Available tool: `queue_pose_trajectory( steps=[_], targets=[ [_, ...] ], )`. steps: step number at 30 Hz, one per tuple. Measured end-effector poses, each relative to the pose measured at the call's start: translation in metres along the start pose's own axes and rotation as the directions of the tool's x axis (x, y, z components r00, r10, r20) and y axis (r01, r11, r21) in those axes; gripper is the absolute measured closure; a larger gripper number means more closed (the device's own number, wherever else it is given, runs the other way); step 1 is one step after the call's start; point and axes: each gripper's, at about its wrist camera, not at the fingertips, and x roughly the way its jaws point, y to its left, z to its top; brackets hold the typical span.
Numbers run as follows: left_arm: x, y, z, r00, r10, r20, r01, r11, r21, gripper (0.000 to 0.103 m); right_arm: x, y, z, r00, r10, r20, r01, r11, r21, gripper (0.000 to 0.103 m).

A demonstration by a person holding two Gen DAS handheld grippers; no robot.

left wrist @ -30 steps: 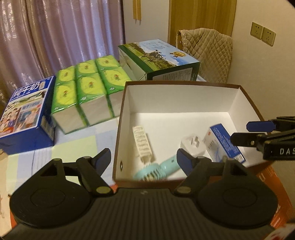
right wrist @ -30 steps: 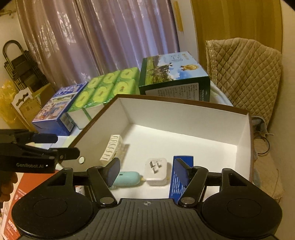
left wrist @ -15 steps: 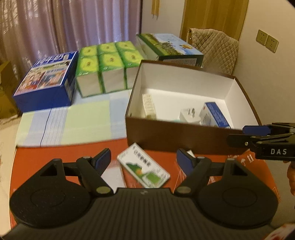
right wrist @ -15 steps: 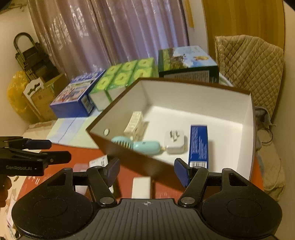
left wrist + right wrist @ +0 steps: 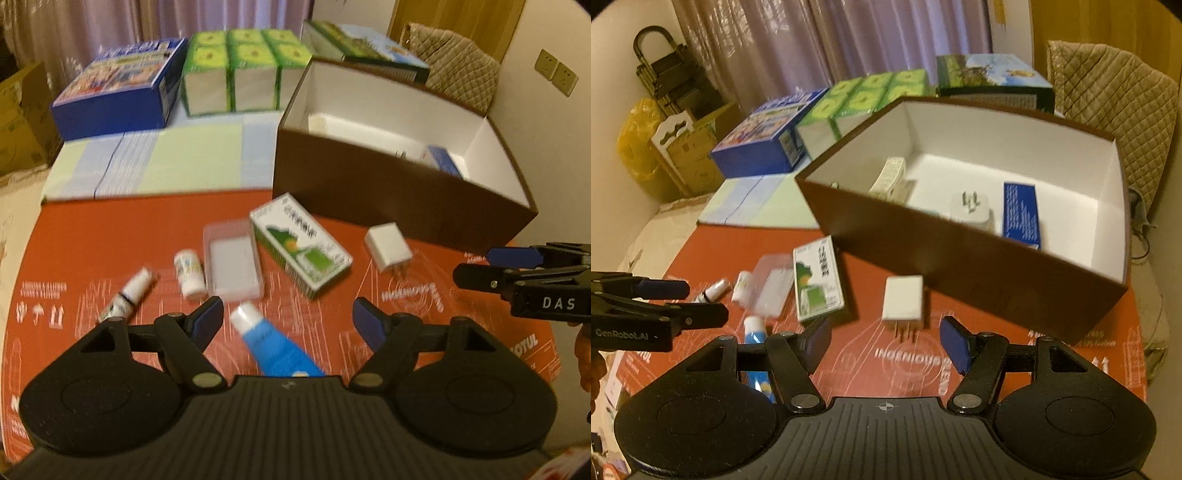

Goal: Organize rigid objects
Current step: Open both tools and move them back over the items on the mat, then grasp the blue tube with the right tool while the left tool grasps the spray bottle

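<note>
Left gripper (image 5: 288, 319) closing over blue tube (image 5: 275, 349) — right gripper (image 5: 884, 341) parted (both fingers empty).

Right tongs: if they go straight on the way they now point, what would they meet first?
Probably the white plug adapter lying prongs-toward-camera on the red mat; it sits nearly centred ahead of the open, empty right tongs. Depth is unclear.
</note>
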Motion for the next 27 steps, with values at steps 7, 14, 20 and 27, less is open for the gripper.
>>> queue_pose_trajectory(
  steps=[7, 14, 20, 27],
  targets=[
    [0.016, 0.007, -0.024, 0.997, -0.014, -0.075, 0.009, 0.998, -0.064, 0.034, 0.012, 0.008, -0.016, 0.999, 0.001, -0.051, -0.003, 1.000, -0.031, 0.041],
    [0.022, 0.012, -0.040, 0.994, 0.017, -0.107, -0.026, 0.996, -0.084, 0.036, 0.024, 0.015, -0.028, 0.995, 0.007, -0.098, -0.013, 0.998, -0.057, 0.041],
    [0.022, 0.021, -0.051, 0.991, 0.041, -0.125, -0.054, 0.993, -0.102, 0.036, 0.036, 0.025, -0.035, 0.991, 0.021, -0.129, -0.032, 0.997, -0.077, 0.041],
    [0.022, 0.038, -0.065, 0.988, 0.057, -0.147, -0.077, 0.988, -0.133, 0.036, 0.050, 0.044, -0.040, 0.986, 0.044, -0.163, -0.064, 0.991, -0.115, 0.041]
  ],
)
